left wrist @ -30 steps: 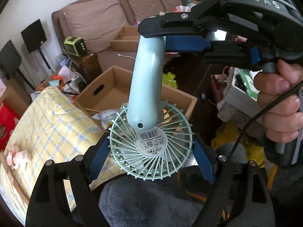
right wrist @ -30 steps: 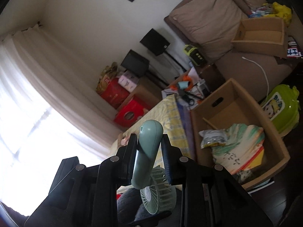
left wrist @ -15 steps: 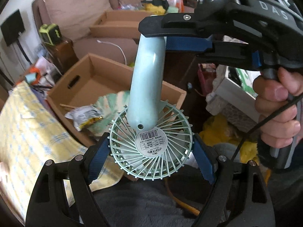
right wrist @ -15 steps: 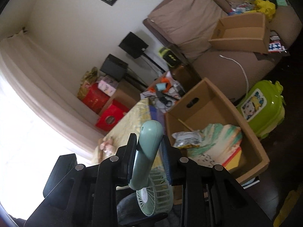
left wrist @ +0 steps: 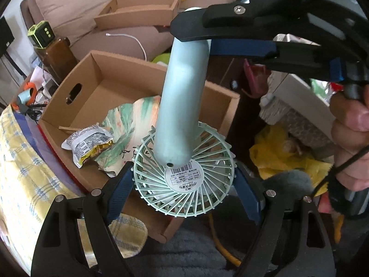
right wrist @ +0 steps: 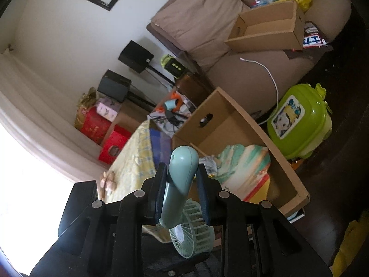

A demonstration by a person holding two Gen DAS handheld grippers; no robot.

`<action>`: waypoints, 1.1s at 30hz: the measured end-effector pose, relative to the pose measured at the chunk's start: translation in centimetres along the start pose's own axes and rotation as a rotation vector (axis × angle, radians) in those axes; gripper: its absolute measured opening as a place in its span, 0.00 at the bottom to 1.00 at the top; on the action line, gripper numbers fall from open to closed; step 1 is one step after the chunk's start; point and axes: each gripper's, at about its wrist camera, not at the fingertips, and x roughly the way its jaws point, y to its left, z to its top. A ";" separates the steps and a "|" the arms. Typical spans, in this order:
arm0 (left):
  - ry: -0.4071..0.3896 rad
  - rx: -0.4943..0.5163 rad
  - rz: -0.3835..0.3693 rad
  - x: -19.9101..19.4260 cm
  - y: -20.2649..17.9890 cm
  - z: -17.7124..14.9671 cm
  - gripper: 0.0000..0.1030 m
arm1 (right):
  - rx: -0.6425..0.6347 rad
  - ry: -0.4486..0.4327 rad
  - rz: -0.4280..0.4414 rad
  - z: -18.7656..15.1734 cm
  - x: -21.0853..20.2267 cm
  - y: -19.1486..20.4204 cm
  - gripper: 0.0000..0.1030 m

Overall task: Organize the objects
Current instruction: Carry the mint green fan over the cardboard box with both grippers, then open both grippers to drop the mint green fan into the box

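Lower than a second before, we held the mint handheld fan [left wrist: 182,124] over the open cardboard box [left wrist: 92,85], which filled more of both views. Our right gripper [right wrist: 182,196] had its fingers clenched on the handle. Our left gripper [left wrist: 184,184] had its fingers grasping the round grille from both sides. A snack packet [left wrist: 88,143] lay in the box.

Dark floor [right wrist: 341,152] carries an open cardboard box [right wrist: 233,115] and a green toy case [right wrist: 299,124] beside it.
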 end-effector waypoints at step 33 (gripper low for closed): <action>0.177 0.104 0.097 6.5 2.3 0.4 0.79 | 0.043 0.073 -0.014 -0.9 6.2 -5.2 0.27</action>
